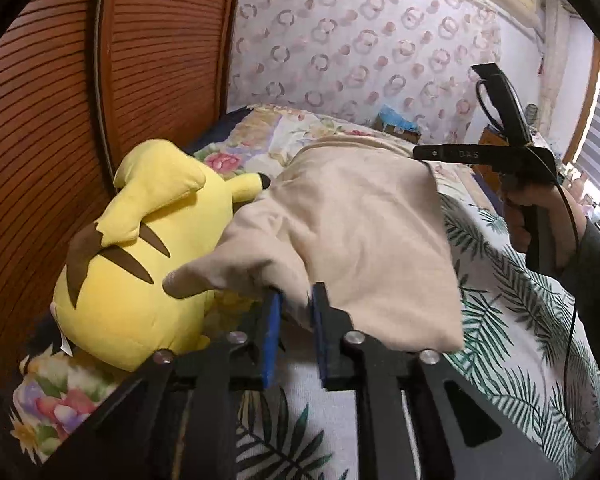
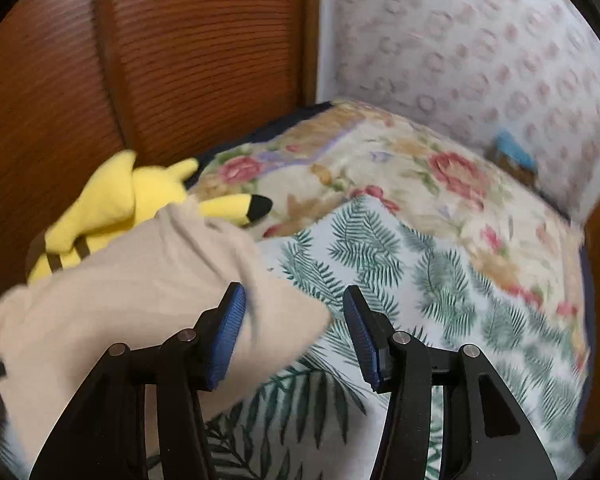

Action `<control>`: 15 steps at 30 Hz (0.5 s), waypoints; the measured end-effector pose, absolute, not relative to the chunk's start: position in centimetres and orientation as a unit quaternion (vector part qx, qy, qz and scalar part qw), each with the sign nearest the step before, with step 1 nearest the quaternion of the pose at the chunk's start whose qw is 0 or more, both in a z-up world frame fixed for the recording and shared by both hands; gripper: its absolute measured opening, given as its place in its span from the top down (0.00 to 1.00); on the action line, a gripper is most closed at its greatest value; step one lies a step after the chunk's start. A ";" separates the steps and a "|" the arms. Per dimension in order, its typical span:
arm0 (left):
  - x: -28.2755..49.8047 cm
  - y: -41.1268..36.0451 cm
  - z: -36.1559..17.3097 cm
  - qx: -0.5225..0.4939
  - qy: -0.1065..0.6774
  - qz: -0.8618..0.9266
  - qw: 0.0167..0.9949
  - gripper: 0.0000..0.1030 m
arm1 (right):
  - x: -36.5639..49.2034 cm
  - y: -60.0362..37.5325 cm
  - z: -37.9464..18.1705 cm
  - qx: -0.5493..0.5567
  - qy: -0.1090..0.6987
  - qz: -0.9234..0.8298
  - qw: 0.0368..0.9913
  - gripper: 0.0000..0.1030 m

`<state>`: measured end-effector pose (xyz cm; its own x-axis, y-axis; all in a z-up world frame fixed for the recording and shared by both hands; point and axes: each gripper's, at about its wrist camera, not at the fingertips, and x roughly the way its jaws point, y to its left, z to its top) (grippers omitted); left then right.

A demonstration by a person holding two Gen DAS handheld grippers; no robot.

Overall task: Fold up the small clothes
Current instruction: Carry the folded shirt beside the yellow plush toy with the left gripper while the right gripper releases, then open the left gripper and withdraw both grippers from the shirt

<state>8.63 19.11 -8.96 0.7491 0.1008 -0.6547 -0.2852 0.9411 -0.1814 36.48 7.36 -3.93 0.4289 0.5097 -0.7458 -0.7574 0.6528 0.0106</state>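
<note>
A beige garment hangs half-raised over the bed, one sleeve draped against a yellow plush toy. My left gripper stands slightly open, with the garment's near edge lying loosely between its blue pads. In the left wrist view my right gripper stands wide open at the garment's far corner, gripped by a hand. In the right wrist view the right gripper is open; a corner of the garment lies past its left finger and the pads do not press it.
The bed has a palm-leaf sheet and a floral blanket at its head. The plush toy lies against a brown louvred door. A blue box sits by the papered wall.
</note>
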 end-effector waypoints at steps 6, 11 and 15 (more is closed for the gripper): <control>6.7 17.6 -6.8 -0.097 0.310 0.110 0.939 0.71 | 33.4 3.1 -0.7 -0.143 0.342 0.384 0.846 0.50; 5.7 15.2 -4.5 -0.069 0.287 0.101 0.950 0.69 | 28.5 -2.1 1.9 -0.120 0.318 0.389 0.856 0.50; 5.5 12.8 -3.2 -0.056 0.274 0.081 0.957 0.69 | 24.4 -6.1 3.0 -0.114 0.306 0.379 0.866 0.50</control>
